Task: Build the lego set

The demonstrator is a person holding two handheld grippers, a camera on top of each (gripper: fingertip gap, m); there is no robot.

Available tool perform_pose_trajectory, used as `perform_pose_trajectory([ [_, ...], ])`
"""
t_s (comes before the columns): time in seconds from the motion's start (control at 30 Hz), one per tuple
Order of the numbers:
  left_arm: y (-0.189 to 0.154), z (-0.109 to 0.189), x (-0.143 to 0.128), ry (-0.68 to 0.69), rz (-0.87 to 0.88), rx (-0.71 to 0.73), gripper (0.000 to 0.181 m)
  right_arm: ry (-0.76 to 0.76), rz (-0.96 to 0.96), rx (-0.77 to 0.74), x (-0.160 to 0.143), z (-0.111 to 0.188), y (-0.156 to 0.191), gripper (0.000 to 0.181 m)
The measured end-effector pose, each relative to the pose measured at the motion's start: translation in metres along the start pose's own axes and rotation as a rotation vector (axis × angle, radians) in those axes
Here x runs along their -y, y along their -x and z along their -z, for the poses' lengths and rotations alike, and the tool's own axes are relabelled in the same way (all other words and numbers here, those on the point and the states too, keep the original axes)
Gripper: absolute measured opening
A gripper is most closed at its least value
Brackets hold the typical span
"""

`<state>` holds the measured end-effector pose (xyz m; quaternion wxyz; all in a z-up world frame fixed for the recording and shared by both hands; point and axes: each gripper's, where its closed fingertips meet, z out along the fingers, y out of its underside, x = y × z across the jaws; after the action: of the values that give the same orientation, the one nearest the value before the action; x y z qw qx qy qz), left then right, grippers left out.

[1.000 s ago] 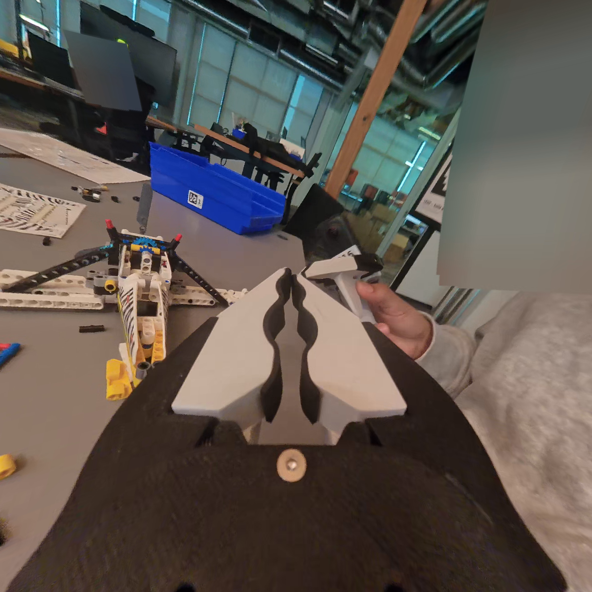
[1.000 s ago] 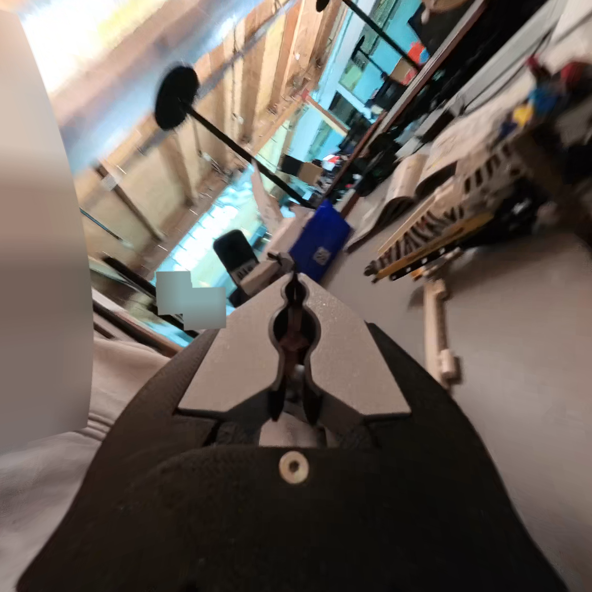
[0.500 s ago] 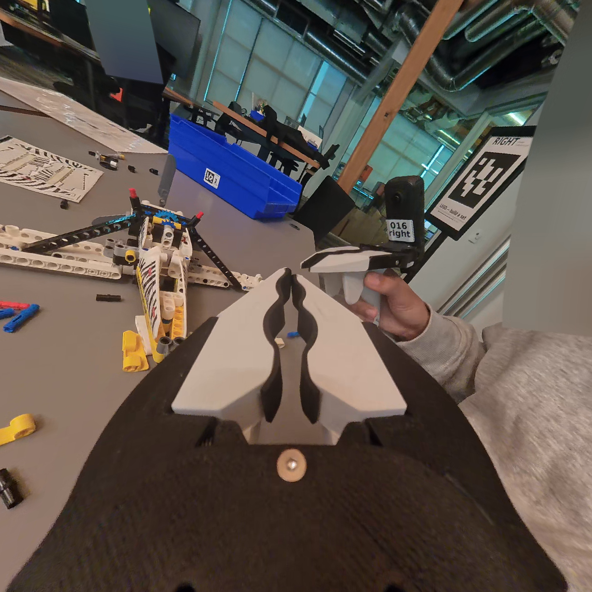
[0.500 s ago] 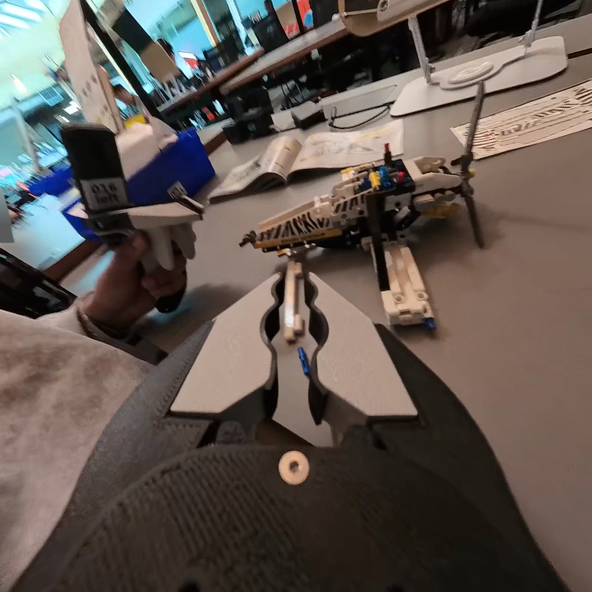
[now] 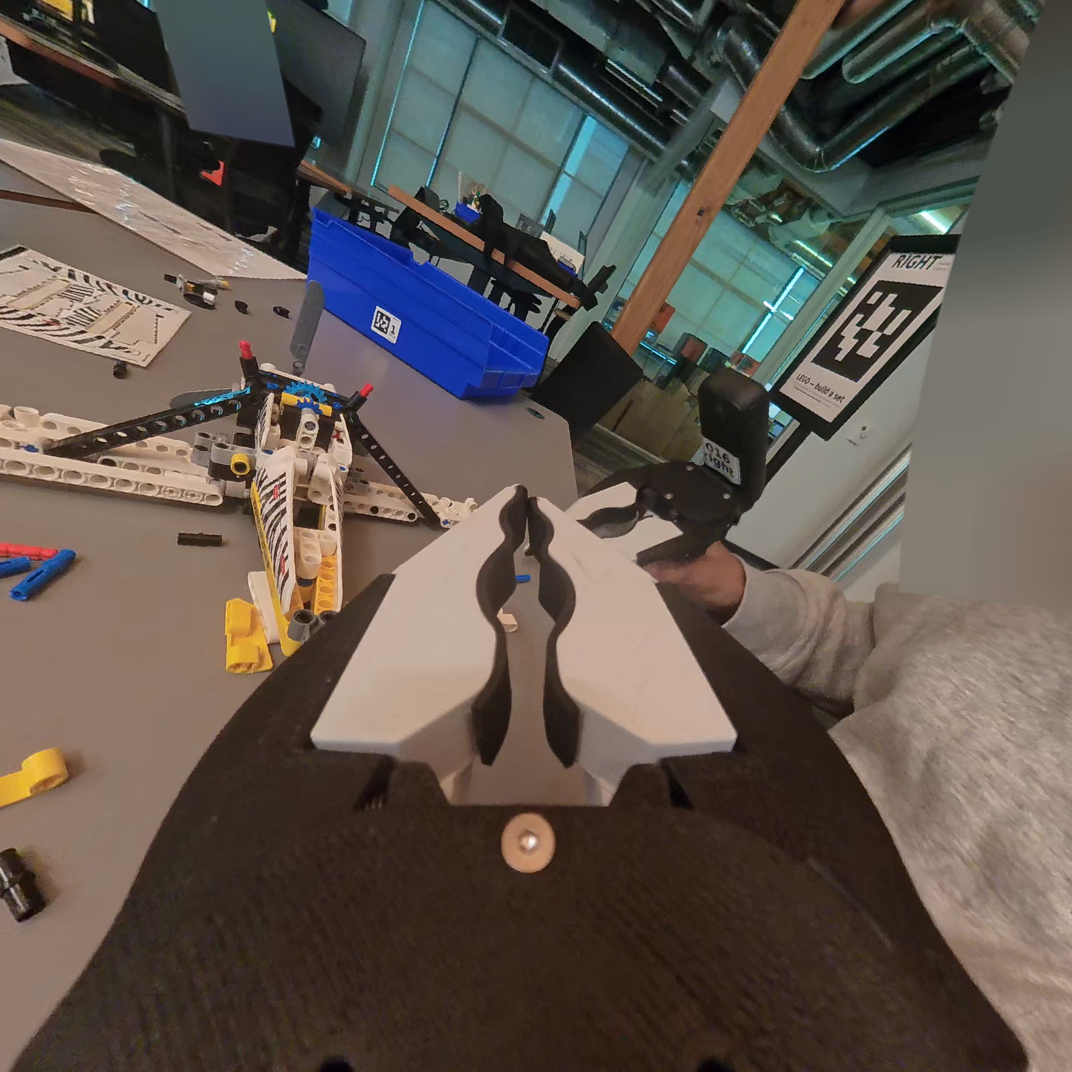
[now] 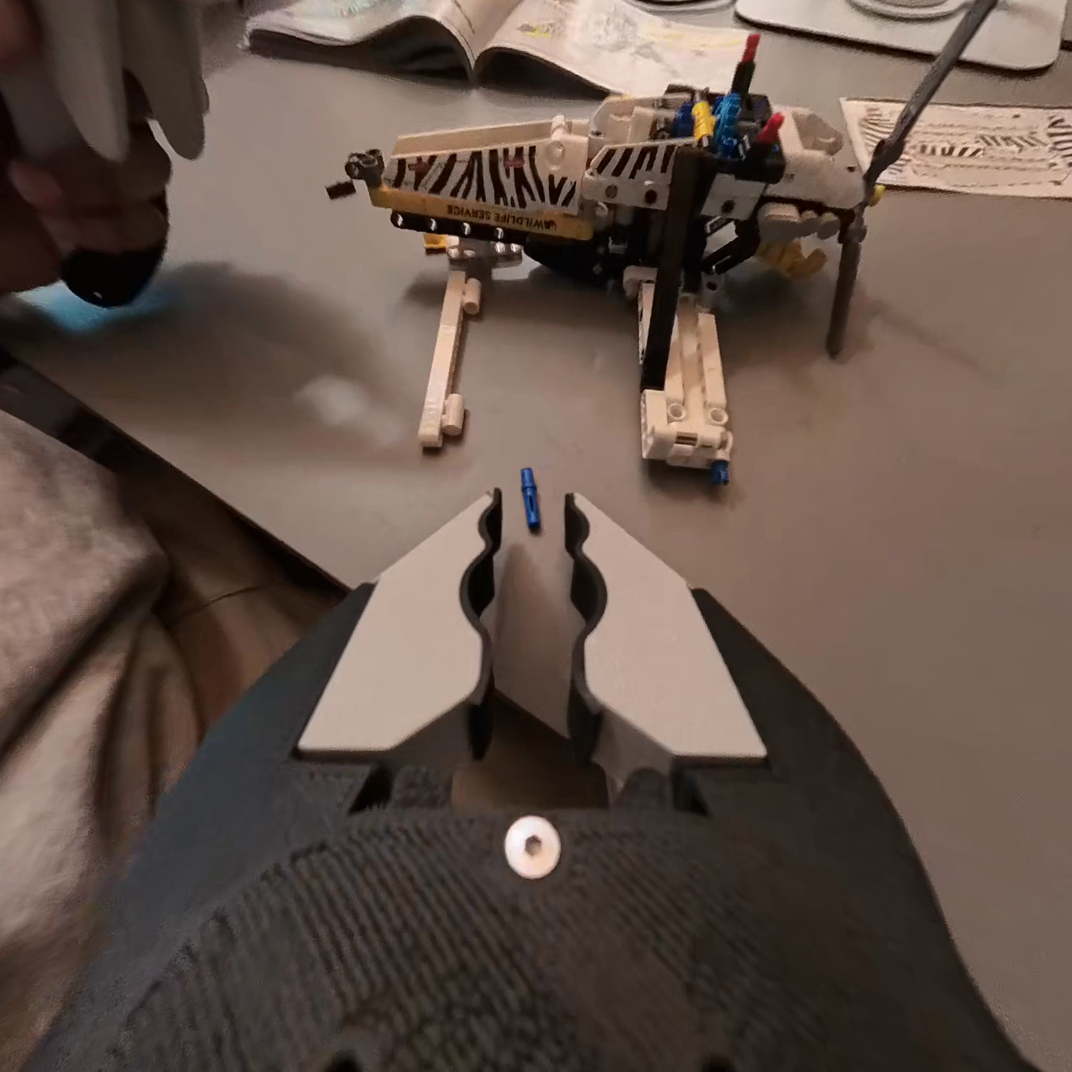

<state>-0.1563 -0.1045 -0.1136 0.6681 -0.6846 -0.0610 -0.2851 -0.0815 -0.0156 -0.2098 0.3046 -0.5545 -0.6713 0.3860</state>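
Note:
The zebra-striped white and yellow lego plane (image 6: 609,174) stands on the grey table (image 6: 870,580); it also shows in the left wrist view (image 5: 296,464). A small blue pin (image 6: 529,499) lies on the table between the tips of my right gripper (image 6: 532,500), which is open and empty, low over the table. A loose white beam (image 6: 444,359) lies just beyond. My left gripper (image 5: 525,500) is shut and empty, held above the table right of the plane. Through its finger gap I see the blue pin (image 5: 522,578). The right gripper (image 5: 609,516) shows beyond it, held by a hand.
A blue bin (image 5: 429,325) stands at the far table edge. A sticker sheet (image 5: 81,307) and an open instruction booklet (image 6: 493,40) lie behind the plane. Loose blue pins (image 5: 40,574), a yellow piece (image 5: 35,774) and black pieces (image 5: 20,893) lie at left. The table's near edge (image 6: 232,493) runs left of the right gripper. My right fingertips sit around 15 cm from my left ones. The right gripper is farther from the yellow piece (image 5: 35,774), some 20 cm, than the left, some 15 cm.
My right gripper swung down from pointing into the room to the table, opened, and closed in on the blue pin. My left gripper stayed shut and shifted only slightly.

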Motion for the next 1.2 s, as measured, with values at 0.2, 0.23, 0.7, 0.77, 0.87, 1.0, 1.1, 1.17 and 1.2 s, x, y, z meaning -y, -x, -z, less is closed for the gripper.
perform_pose_trajectory([
  [0.2,0.000,0.001,0.001,-0.009,0.003,-0.003,0.000,0.062,0.066,-0.029,-0.005,-0.010,-0.001,0.020],
  [0.23,0.000,0.001,0.001,-0.011,0.006,-0.006,0.000,0.072,0.074,-0.031,-0.005,-0.010,-0.001,0.019],
  [0.7,0.006,0.003,0.005,-0.032,0.036,-0.005,0.000,0.057,0.038,0.009,-0.002,-0.012,-0.004,0.015],
  [0.77,0.007,0.005,0.007,-0.046,0.051,-0.008,0.000,0.050,0.044,0.018,-0.001,-0.013,-0.005,0.016],
  [0.87,0.010,0.009,0.013,-0.081,0.079,-0.015,0.000,0.045,0.053,0.031,0.000,-0.014,-0.005,0.016],
  [1.0,0.018,0.015,0.021,-0.130,0.126,-0.005,0.000,0.019,0.056,0.039,0.004,-0.016,-0.006,0.016],
  [1.1,0.026,0.018,0.029,-0.133,0.145,0.005,0.000,0.004,0.060,0.046,0.006,-0.017,-0.006,0.015],
  [1.17,0.038,0.022,0.035,-0.118,0.118,0.057,0.000,-0.014,0.062,0.051,0.008,-0.017,-0.007,0.014],
  [1.2,0.047,0.023,0.039,-0.107,0.100,0.103,0.001,-0.024,0.063,0.053,0.009,-0.017,-0.008,0.013],
])
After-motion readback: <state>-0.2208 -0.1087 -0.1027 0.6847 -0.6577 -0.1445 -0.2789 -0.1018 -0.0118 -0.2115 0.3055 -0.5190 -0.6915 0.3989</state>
